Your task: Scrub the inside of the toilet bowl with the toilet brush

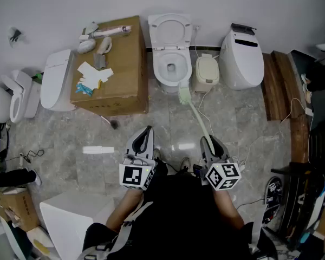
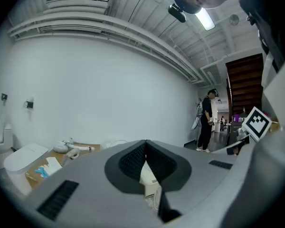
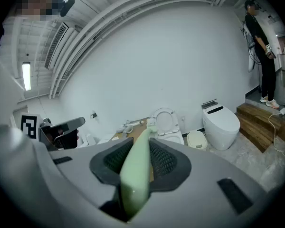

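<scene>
An open white toilet (image 1: 170, 64) stands against the far wall, lid up. The pale green toilet brush (image 1: 185, 95) has its head on the floor just in front of the bowl, outside it. Its long handle runs back to my right gripper (image 1: 208, 141), which is shut on the handle. In the right gripper view the green handle (image 3: 135, 182) fills the gap of the right gripper (image 3: 141, 148) and points toward the toilet (image 3: 167, 125). My left gripper (image 1: 146, 135) hovers over the floor to the left, jaws shut with nothing in them; the left gripper (image 2: 145, 152) shows the same up close.
A big cardboard box (image 1: 119, 75) with small items stands left of the toilet. A small cream bin (image 1: 207, 72) and a white smart toilet (image 1: 241, 58) stand to its right. Wooden steps (image 1: 281, 88) lie far right. Cables (image 1: 206, 104) trail over the marble floor.
</scene>
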Demonstrator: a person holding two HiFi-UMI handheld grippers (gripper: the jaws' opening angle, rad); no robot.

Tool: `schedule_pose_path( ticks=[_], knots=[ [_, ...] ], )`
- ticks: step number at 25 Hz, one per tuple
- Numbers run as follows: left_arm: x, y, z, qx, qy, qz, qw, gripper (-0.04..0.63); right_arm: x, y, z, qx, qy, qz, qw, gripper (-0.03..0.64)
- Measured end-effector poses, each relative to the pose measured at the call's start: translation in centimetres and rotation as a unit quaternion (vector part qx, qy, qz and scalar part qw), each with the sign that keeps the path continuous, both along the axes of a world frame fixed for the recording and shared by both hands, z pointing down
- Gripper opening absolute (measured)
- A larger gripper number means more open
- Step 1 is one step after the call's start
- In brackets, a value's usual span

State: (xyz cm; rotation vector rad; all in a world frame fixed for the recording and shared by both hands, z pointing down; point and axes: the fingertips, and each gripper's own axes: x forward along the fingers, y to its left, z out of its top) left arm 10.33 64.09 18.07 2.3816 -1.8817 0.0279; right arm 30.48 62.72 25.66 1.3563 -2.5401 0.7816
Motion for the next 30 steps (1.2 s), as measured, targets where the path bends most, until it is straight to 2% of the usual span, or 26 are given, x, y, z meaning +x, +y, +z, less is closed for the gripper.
schedule_pose_path(
  ticks=[12,23,27,30],
  knots=[
    [-2.7,-0.9,0.8,-0.002,0.009,0.018,0.9998,0.009,-3.0,-0.5,0.6,-0.009,0.003,0.009,1.000,0.114],
    [-8.0,-2.2,2.0,-0.009,0.014,0.047,0.9988,0.009,-7.7,-1.4,1.2,-0.015,-0.003,0.053,0.998,0.114],
    [-9.8,-3.1,2.8,-0.013,0.023,0.050,0.9984,0.009,-9.3,-2.3,1.8,-0.021,0.006,0.052,0.998,0.114],
    [-10.7,-4.1,3.0,-0.022,0.017,0.048,0.9985,0.008,-10.2,-3.4,2.3,-0.027,0.011,0.048,0.998,0.114]
  ],
)
